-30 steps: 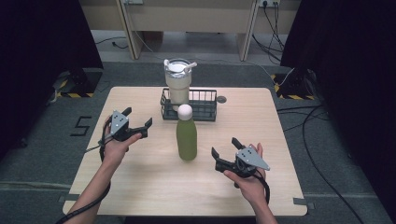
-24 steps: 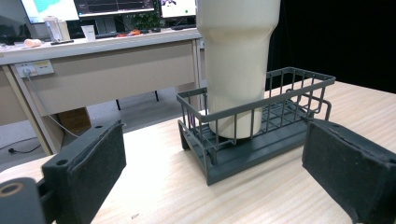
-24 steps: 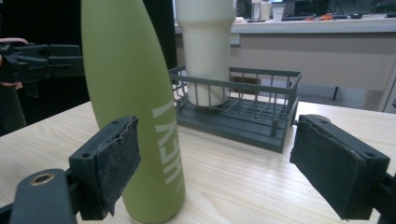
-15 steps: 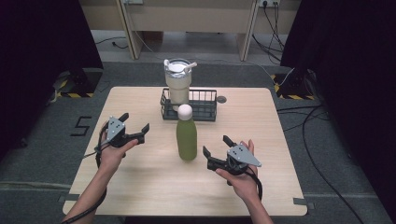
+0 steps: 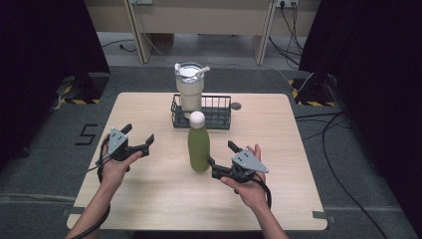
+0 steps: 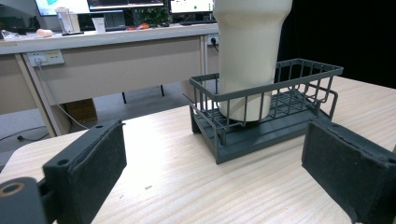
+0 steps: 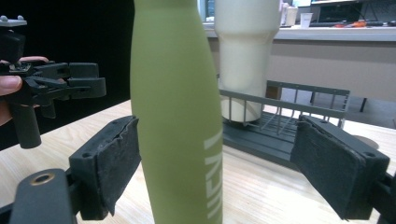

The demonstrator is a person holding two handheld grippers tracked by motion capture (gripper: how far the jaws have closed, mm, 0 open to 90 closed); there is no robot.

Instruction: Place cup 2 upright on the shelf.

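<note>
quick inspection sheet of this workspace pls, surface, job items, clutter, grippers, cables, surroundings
surface: light wooden table, bare wood in front.
job's things: green bottle upright, white cap; cream tumbler standing in dark wire basket.
clutter: nothing seen.
grippers: right gripper open, jaws either side of the bottle, not clamped; left gripper open, apart from everything.
cables: one trails from each gripper; more on floor at right.
surroundings: grey floor, desks behind, dark curtains.

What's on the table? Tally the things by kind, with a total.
Green bottle: 1
Cream tumbler: 1
Black wire basket: 1
Total: 3
</note>
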